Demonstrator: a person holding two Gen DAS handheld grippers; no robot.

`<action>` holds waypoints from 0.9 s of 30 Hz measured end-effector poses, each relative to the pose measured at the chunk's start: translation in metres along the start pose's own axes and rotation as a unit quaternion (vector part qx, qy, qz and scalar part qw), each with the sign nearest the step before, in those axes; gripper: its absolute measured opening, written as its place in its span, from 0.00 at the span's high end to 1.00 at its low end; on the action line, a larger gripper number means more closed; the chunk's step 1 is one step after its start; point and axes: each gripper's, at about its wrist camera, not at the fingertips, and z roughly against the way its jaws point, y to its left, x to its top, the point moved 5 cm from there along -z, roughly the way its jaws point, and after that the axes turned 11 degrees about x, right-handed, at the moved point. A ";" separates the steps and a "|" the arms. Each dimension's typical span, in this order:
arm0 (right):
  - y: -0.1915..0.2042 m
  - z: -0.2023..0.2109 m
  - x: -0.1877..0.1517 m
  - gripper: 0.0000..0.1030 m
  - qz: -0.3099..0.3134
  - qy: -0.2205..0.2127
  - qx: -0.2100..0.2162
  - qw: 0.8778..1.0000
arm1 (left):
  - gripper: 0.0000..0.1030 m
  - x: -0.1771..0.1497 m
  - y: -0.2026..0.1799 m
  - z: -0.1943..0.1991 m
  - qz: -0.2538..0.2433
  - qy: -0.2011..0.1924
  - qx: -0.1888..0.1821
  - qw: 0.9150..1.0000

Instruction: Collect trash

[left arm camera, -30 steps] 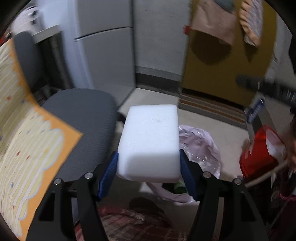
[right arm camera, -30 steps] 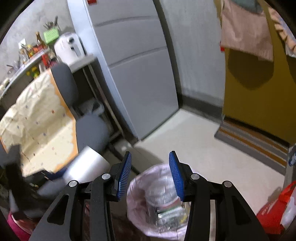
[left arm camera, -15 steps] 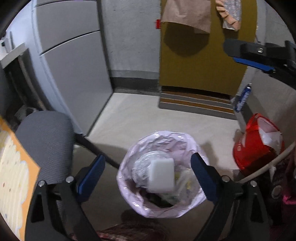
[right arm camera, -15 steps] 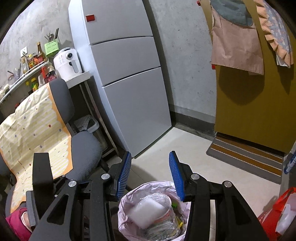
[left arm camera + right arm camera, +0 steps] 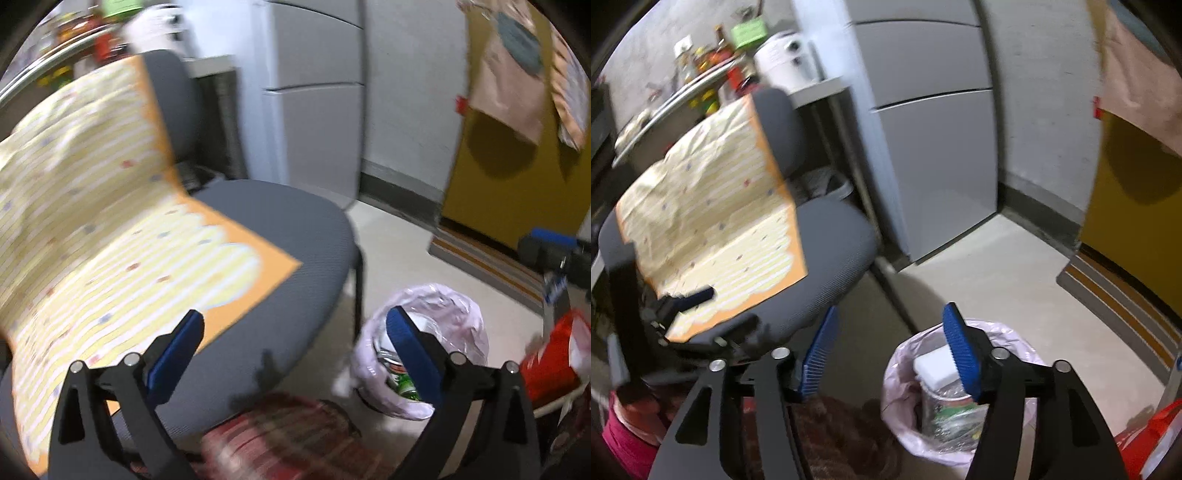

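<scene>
- The left hand-held gripper (image 5: 291,349) is spread wide with nothing between its blue pads (image 5: 177,352); it hangs over the front edge of the grey chair seat (image 5: 280,236).
- The right hand-held gripper (image 5: 890,350) is likewise released and empty, its blue pads (image 5: 960,354) parted above the floor between the chair and the bin.
- The white foam block (image 5: 936,369) lies inside the pink-lined trash bin (image 5: 905,384), resting on top of a clear crumpled plastic container (image 5: 945,406). In the right wrist view it sits just behind and below the right-hand pad, apart from both pads.
- In the left wrist view the trash bin (image 5: 458,332) stands on the floor to the right of the chair, partly hidden by the right-hand finger of the left hand-held gripper; a green can (image 5: 404,386) shows among its contents, and the view is too blurred to make out the block clearly.
- A yellow-and-orange patterned sheet (image 5: 110,236) is draped over the chair's backrest and seat; its orange corner lies just ahead of the left hand-held gripper's left pad.
- The left hand-held gripper (image 5: 687,299) appears at the left of the right wrist view, over that sheet (image 5: 713,229).
- A red bag (image 5: 554,362) stands on the floor just right of the bin.
- A grey refrigerator (image 5: 923,129) stands behind the chair against the wall.
</scene>
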 end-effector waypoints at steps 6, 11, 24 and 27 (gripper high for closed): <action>0.048 0.008 0.007 0.14 0.055 0.012 0.006 0.998 | 0.06 -0.020 0.059 0.038 0.059 0.022 0.054 0.997; 0.068 0.010 0.004 0.08 0.074 0.034 0.006 0.997 | 0.06 -0.043 0.083 0.055 0.094 0.047 0.072 0.992; 0.090 -0.002 -0.017 0.06 0.101 0.102 -0.003 0.990 | 0.06 -0.075 0.109 0.079 0.116 0.094 0.112 0.982; 0.092 -0.003 -0.019 0.06 0.102 0.104 -0.004 0.989 | 0.06 -0.077 0.111 0.081 0.121 0.095 0.114 0.982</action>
